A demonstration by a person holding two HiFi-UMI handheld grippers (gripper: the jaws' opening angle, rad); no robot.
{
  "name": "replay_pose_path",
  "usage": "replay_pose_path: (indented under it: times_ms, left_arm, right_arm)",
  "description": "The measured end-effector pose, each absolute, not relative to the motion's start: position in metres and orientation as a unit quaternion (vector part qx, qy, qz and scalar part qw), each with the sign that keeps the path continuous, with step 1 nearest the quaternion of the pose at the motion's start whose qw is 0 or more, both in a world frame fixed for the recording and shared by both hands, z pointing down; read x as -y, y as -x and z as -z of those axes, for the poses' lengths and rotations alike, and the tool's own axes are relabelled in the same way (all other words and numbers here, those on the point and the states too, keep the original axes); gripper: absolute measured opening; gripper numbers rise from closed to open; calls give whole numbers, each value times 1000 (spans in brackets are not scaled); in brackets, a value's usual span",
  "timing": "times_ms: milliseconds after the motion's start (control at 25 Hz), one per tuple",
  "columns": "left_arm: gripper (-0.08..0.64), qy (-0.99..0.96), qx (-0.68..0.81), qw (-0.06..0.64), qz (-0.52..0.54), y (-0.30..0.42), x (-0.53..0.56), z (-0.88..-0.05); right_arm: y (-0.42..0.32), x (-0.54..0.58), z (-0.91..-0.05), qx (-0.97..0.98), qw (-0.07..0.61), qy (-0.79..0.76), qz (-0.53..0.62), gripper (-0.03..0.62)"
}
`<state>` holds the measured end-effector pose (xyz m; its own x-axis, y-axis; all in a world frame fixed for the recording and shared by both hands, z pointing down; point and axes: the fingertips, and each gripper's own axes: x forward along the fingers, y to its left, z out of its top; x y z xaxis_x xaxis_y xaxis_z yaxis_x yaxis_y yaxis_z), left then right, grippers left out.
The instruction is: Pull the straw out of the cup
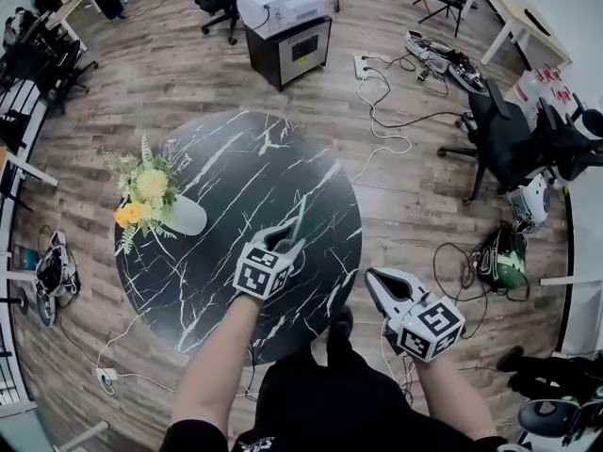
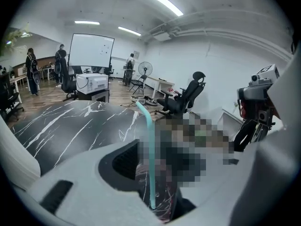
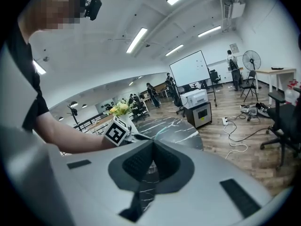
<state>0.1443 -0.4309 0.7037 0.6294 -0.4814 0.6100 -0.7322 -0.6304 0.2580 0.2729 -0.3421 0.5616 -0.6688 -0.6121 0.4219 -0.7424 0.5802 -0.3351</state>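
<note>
A teal straw (image 2: 150,154) stands in a clear cup (image 2: 160,199) that sits between the jaws of my left gripper (image 2: 157,171). The left pad (image 2: 124,161) lies close beside the cup. The other pad is hidden by a mosaic patch, so I cannot tell if the cup is gripped. In the head view the left gripper (image 1: 285,241) is over the front of the black marble table (image 1: 217,186), and the straw (image 1: 299,217) pokes up past its tips. The cup is hard to make out there. My right gripper (image 1: 380,285) hangs shut off the table's front right edge, with nothing between its jaws (image 3: 151,149).
A white vase of yellow flowers (image 1: 155,201) stands at the table's left side. On the wooden floor beyond are a cabinet with a white box (image 1: 283,22), loose cables (image 1: 386,111) and office chairs (image 1: 513,149). People stand far off by a whiteboard (image 2: 91,51).
</note>
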Motion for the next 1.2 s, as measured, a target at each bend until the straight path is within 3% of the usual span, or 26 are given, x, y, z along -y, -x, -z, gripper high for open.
replay_pose_path:
  times_ms: [80, 400, 600, 1200]
  left_arm:
    - [127, -864, 358, 247, -255, -141, 434, -705]
    - [101, -854, 357, 230, -301, -143, 433, -713]
    - [34, -849, 368, 232, -299, -142, 434, -709]
    - [32, -846, 442, 207, -215, -142, 423, -611]
  right_arm:
    - [-274, 343, -561, 880, 129, -385, -248, 5]
    - [-285, 343, -560, 879, 128, -387, -248, 5]
    - [-294, 342, -556, 881, 124, -386, -245, 5]
    - [-323, 330, -517, 905, 91, -360, -210, 5]
